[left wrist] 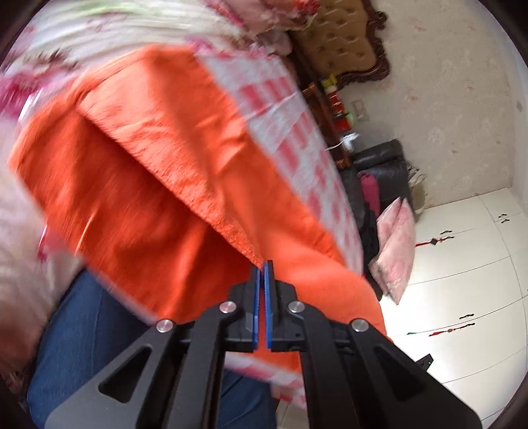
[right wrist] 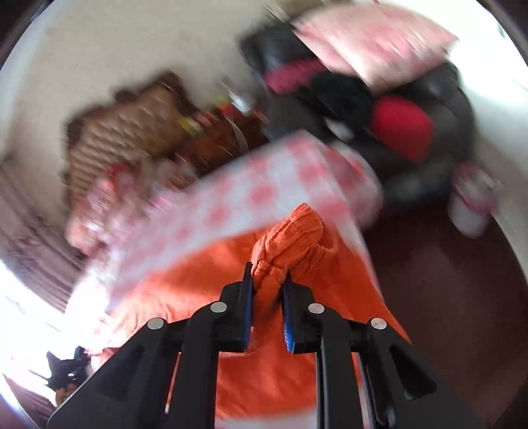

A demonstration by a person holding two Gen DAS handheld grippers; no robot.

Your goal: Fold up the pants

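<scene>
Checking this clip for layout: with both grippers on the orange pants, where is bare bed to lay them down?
Bare checked sheet shows as a strip along the bed's edge, between the orange pants and the nightstand side. The floral bedding borders the far end. The left gripper and right gripper both pinch the pants.

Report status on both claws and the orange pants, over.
Left claw shut on an edge of the orange pants. Right claw shut on a bunched end of them. Pants draped on the checked bedsheet. Nothing in the way.
</scene>
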